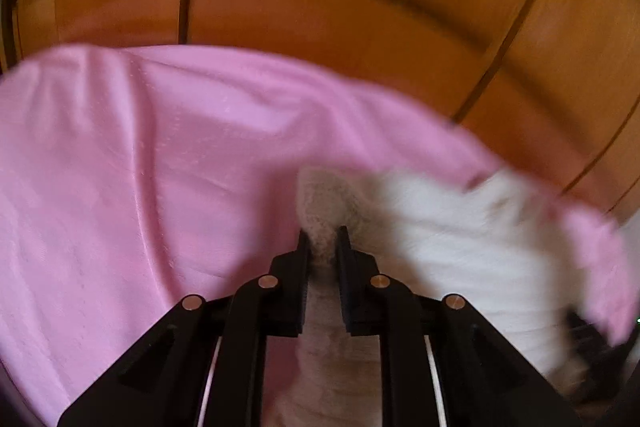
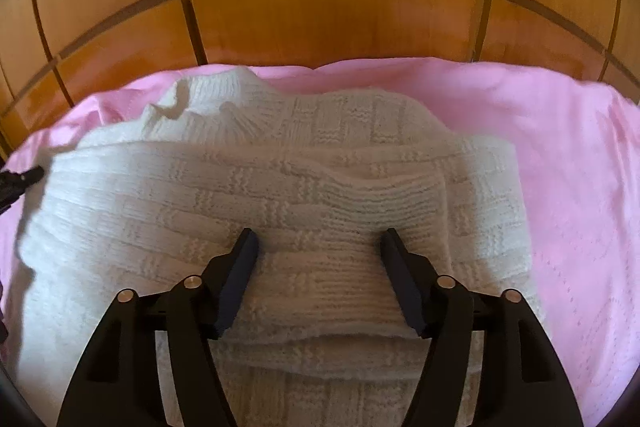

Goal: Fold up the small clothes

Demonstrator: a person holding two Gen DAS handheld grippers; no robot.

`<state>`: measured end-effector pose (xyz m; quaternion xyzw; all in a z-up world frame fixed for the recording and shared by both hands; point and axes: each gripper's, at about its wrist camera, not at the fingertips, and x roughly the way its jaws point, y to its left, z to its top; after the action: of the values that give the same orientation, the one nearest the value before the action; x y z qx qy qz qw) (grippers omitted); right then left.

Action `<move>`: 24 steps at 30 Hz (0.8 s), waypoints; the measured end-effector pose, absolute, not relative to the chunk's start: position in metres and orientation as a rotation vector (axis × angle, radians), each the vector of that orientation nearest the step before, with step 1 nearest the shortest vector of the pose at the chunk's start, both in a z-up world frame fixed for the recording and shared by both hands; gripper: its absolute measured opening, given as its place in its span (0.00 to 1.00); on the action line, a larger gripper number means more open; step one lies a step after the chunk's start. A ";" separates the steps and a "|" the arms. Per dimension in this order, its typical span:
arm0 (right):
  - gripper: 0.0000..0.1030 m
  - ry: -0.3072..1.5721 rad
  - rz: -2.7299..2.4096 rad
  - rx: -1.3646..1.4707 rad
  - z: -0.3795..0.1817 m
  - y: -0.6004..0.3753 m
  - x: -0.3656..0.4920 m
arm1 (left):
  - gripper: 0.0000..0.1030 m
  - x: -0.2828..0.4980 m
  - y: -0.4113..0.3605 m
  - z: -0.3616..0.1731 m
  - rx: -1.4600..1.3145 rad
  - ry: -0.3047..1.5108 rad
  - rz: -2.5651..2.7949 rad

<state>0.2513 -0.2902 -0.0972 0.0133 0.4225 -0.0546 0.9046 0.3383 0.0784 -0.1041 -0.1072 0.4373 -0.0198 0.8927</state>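
A small white knitted sweater (image 2: 248,187) lies partly folded on a pink sheet (image 2: 560,167). My right gripper (image 2: 318,239) is open just above the sweater's folded middle, its fingers apart over a doubled layer. My left gripper (image 1: 324,237) is shut on a bunched edge of the white sweater (image 1: 440,227), which trails blurred to the right. The left gripper's tip (image 2: 24,177) shows at the far left of the right wrist view, at the sweater's left edge.
The pink sheet (image 1: 120,187) covers the bed surface. Orange-brown wooden panels with dark grooves (image 2: 320,7) stand close behind the bed, and they fill the upper part of the left wrist view (image 1: 360,7).
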 end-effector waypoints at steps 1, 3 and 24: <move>0.63 0.870 -0.123 0.008 -0.098 -0.287 0.252 | 0.18 0.344 0.068 -0.114 -0.147 0.927 -0.014; 0.63 0.861 -0.138 -0.025 -0.099 -0.283 0.251 | 0.20 0.345 0.057 -0.116 -0.083 0.901 0.014; 0.82 0.817 -0.073 0.074 -0.056 -0.280 0.192 | 0.54 0.191 0.021 -0.033 -0.046 0.761 -0.083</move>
<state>0.1921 -0.2800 -0.0562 0.0358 0.3970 -0.0356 0.9164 0.1909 0.0213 -0.0327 -0.0223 0.3714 -0.0407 0.9273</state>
